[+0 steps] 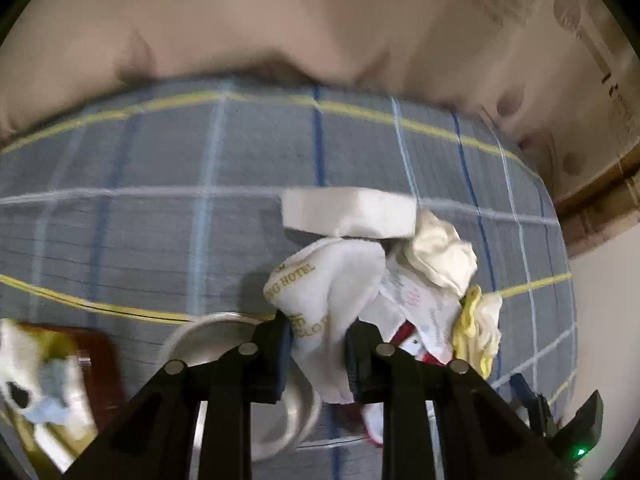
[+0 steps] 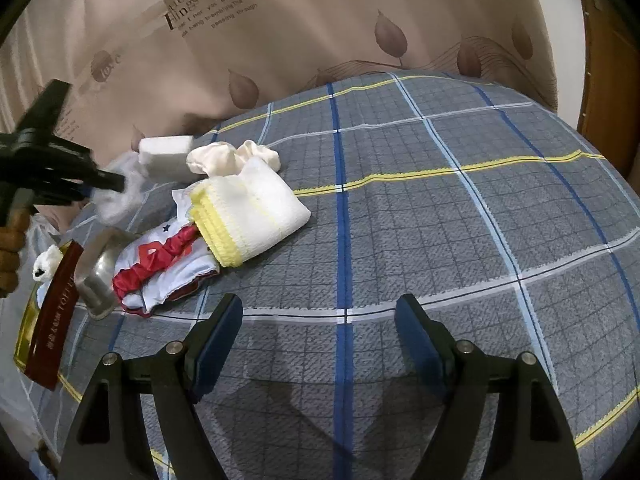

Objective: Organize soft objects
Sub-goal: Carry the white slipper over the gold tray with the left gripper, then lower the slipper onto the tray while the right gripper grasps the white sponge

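Left-wrist view, read left to right: we see a red-brown box [image 1: 86, 364] holding small pale fabric pieces at the edge, a round metal bowl [image 1: 208, 340] beside it, then the left gripper [image 1: 318, 354], whose dark pads are clamped on a white terry slipper [image 1: 324, 304] printed with gold hotel lettering. The slipper hangs above the bowl's rim, lifted clear of the checked bedsheet [image 1: 160, 200]. Behind it lies a white foam block [image 1: 348, 212], and to the right a crumpled cream cloth [image 1: 440, 256], a printed white garment with red trim [image 1: 412, 308] and a yellow-edged towel [image 1: 480, 320]. Right-wrist view: at the far left the left gripper appears side-on with a blurred white wisp at its tip; the pile sits just right of the bowl, and the right gripper [image 2: 320, 344] hangs released, its jaws wide apart over bare sheet with nothing between them. We judge the grip to be the chief risk: the pads pinch only a fold near the slipper's lower end, and limp, fluffy terry may slide out or drape over the bowl's rim and drag it along. The bowl is hard and smooth, the foam block crisp-edged, and the remaining items are soft, wrinkled and shapeless, so each will sag when lifted.
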The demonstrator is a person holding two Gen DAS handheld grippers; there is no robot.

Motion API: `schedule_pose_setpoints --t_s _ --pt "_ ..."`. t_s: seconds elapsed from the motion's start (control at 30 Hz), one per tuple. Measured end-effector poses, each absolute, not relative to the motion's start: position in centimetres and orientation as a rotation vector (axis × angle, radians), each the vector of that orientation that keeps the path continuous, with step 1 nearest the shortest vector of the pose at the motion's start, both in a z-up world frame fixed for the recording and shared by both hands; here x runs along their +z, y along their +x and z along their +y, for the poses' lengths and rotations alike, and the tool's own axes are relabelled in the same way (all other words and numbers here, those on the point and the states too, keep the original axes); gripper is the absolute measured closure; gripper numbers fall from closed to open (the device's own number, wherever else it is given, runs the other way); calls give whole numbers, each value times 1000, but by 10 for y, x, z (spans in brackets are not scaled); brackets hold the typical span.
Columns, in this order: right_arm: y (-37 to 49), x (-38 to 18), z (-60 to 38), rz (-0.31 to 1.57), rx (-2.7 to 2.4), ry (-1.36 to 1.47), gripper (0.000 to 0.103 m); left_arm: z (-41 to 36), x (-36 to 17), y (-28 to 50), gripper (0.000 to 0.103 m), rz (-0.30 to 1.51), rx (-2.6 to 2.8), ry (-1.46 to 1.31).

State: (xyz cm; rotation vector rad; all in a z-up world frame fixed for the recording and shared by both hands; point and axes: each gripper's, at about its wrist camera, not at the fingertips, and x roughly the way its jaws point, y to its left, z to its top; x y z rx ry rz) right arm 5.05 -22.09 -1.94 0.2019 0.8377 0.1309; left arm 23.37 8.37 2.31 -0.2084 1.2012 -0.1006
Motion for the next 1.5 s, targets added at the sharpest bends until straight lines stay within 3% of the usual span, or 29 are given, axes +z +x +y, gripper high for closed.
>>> schedule_pose_setpoints --t_s 0.6,0.87,1.17,1.5 --pt "47 -18 -224 811 138 199 25 179 60 145 79 1056 17 -393" --pt "34 24 -184 732 268 178 25 217 70 81 79 982 102 -459" --pt "83 62 -98 869 496 302 25 259 67 20 78 940 209 -513" --pt "163 49 -28 1092 411 357 25 283 55 -3 78 937 219 -536"
